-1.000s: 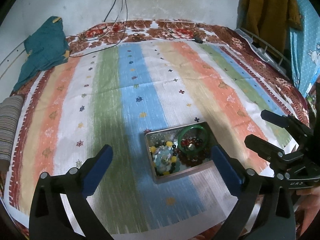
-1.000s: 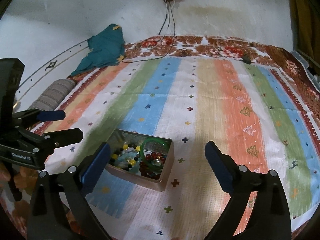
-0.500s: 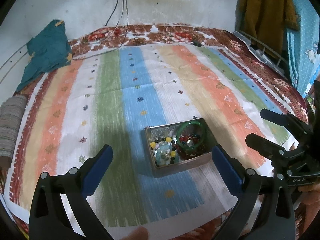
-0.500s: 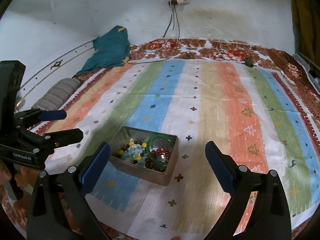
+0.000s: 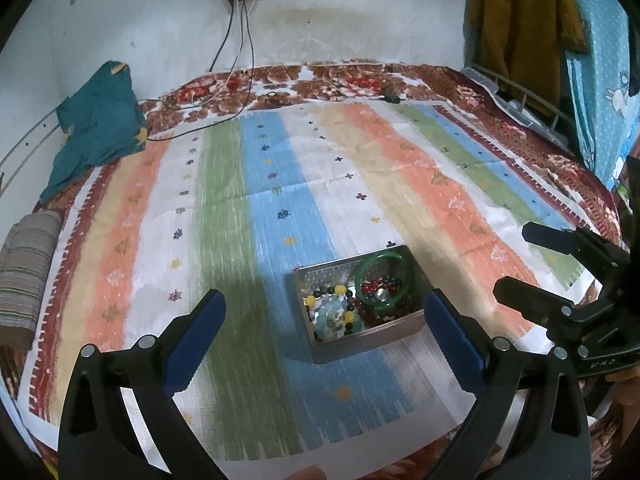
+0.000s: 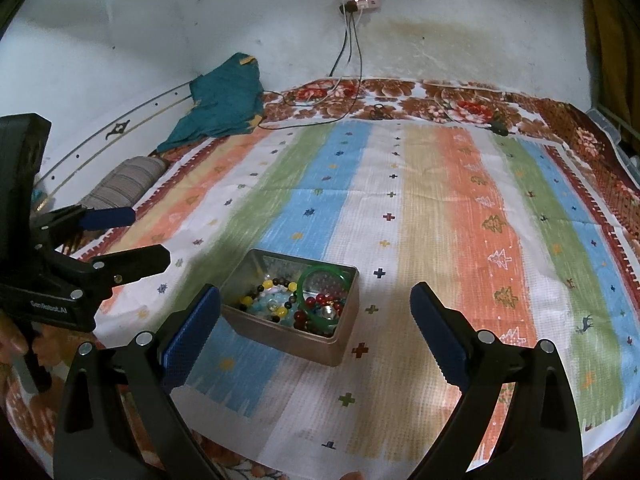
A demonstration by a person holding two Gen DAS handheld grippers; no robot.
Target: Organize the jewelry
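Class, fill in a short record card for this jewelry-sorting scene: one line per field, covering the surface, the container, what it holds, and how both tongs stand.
Surface: striped cloth spread over a bed
Container: open metal tin, no lid seen
Contents: green bangle, dark red beads, a bracelet with yellow beads, all heaped together
Left tongs: open, empty, above the cloth near the tin
Right tongs: open, empty, tin between the fingers in its view
Background: teal cloth, wall socket with cables
Sorting: not yet begun
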